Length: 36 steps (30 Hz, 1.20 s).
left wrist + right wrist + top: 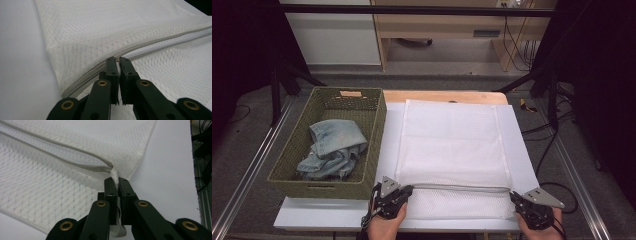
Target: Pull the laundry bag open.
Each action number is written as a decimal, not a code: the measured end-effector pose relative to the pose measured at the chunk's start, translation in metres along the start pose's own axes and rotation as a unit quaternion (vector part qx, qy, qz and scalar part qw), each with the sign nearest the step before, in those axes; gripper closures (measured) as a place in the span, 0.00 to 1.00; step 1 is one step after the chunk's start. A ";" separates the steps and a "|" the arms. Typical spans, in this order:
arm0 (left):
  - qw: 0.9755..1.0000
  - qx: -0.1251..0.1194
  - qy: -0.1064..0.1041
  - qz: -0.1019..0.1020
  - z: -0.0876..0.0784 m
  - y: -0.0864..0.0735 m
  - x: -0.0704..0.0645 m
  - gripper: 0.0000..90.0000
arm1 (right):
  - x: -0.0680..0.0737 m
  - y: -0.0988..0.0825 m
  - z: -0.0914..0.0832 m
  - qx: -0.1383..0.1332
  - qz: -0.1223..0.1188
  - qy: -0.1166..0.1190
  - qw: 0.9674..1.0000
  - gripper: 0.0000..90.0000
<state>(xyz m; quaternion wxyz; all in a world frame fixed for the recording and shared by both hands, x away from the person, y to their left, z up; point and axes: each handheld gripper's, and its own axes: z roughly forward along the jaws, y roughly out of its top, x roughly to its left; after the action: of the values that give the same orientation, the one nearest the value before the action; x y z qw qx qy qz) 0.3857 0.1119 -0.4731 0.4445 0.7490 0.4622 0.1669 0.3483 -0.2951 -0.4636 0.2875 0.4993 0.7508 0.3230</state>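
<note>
A white mesh laundry bag (452, 145) lies flat on the table, its grey zipper (462, 188) running along the near side. My left gripper (411, 189) is at the bag's near left corner. In the left gripper view it (118, 60) is shut on the small zipper pull (117, 58); the zipper (160, 41) is split in two past the jaws and joined behind them. My right gripper (513, 196) is at the near right corner. There it (116, 181) is shut on a white fabric tab (114, 173) at the end of the zipper (62, 146).
A green woven basket (377, 145) stands at the left, touching the bag's side, with crumpled blue jeans (334, 147) inside. A white sheet (337, 212) covers the table; a wooden edge (442, 96) shows at the back. Black frame legs stand at both sides.
</note>
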 end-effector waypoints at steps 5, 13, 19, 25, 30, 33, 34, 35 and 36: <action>1.000 -0.002 0.006 0.002 -0.002 -0.002 0.000 0.96 | -0.001 -0.001 0.000 0.001 0.002 -0.002 1.000 0.96; 1.000 0.000 0.013 0.001 -0.004 -0.004 0.003 0.96 | -0.002 -0.004 -0.002 0.004 0.005 -0.005 1.000 0.96; 1.000 0.001 0.017 0.002 -0.007 -0.006 0.006 0.96 | -0.002 -0.004 -0.002 0.005 0.005 -0.007 1.000 0.96; 1.000 0.001 0.021 0.004 -0.008 -0.008 0.007 0.96 | -0.002 -0.004 -0.002 0.007 0.001 -0.009 1.000 0.96; 1.000 0.000 0.020 0.000 -0.009 -0.008 0.008 0.96 | -0.002 -0.004 -0.002 0.009 -0.001 -0.011 1.000 0.96; 1.000 -0.001 0.020 -0.003 -0.010 -0.009 0.009 0.96 | -0.002 -0.004 -0.002 0.012 0.002 -0.013 1.000 0.96; 1.000 -0.001 0.023 -0.003 -0.010 -0.009 0.009 0.96 | -0.003 -0.004 -0.001 0.011 0.001 -0.013 1.000 0.96; 1.000 -0.001 0.021 -0.005 -0.010 -0.010 0.011 0.96 | -0.003 -0.004 -0.002 0.011 0.000 -0.014 1.000 0.96; 1.000 -0.001 0.021 -0.003 -0.011 -0.010 0.011 0.96 | -0.003 -0.005 -0.002 0.010 0.001 -0.014 1.000 0.96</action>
<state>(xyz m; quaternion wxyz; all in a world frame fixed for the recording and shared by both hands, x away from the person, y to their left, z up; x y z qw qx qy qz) 0.3789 0.1287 -0.4775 0.4356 0.7433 0.4741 0.1818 0.3457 -0.2998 -0.4658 0.2926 0.5068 0.7497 0.3090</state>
